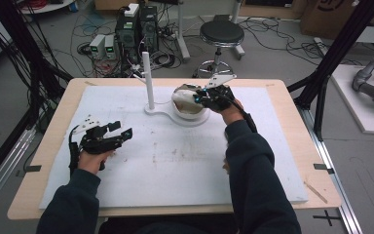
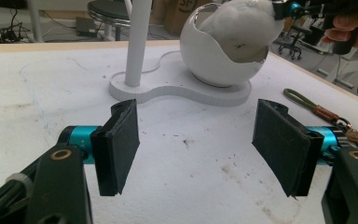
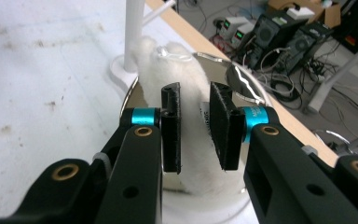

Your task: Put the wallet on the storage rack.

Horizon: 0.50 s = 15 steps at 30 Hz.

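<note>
Right gripper [image 3: 195, 128] sitting centre frame in its own view, jaws nearly together and pinching a fold of the white fluffy plush [image 3: 186, 70] between the pads. Looks clamped on it, though the fluff hides how firm the bite is. Same gripper [image 1: 205, 95] up in the upper middle of the high view, right over the bowl.

Plush half in, half out of the white egg-shaped bowl [image 2: 205, 56], bulging out of the cut-away opening at the top of the left gripper view. Bowl fixed on a flat white base [image 2: 177, 91] with a white post [image 2: 137, 42] just left of it.

Left gripper [image 2: 196, 144] wide open, nothing in it, parked at lower left of the high view [image 1: 119, 130], well apart from the bowl. An olive keychain strap [image 2: 307, 105] lying at the right edge, untouched.

Best guess at the step: plush either going in or coming out. Next move probably needs a straight lift or push, minding the bowl's rim so the fluff doesn't snag.
</note>
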### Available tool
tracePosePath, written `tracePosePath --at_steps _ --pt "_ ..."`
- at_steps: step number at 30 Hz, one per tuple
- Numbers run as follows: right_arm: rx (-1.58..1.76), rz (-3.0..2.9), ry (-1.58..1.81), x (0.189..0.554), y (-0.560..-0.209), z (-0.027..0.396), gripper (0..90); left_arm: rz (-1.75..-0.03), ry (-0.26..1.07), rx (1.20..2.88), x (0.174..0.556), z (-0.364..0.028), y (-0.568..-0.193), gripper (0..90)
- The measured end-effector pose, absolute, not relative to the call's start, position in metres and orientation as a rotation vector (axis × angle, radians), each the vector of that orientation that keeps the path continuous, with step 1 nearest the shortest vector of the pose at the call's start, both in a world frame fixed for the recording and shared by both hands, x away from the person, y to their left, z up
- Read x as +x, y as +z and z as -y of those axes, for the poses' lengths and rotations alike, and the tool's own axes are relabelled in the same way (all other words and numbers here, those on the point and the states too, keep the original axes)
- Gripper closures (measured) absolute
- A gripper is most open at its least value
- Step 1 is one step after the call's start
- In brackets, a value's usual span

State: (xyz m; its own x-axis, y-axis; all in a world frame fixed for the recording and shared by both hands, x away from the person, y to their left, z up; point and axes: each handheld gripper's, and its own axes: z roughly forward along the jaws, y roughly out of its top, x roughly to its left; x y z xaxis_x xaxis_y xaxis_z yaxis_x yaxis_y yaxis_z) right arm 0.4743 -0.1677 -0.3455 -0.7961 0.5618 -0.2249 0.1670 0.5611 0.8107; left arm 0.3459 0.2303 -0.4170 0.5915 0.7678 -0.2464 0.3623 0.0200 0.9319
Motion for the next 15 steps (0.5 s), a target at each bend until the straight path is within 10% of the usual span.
tracePosePath --at_steps 15 --pt "0.899 -2.178 1.353 0.421 -0.336 0.242 35.9 -0.954 0.466 1.585 0.345 -0.232 -0.416 17.7"
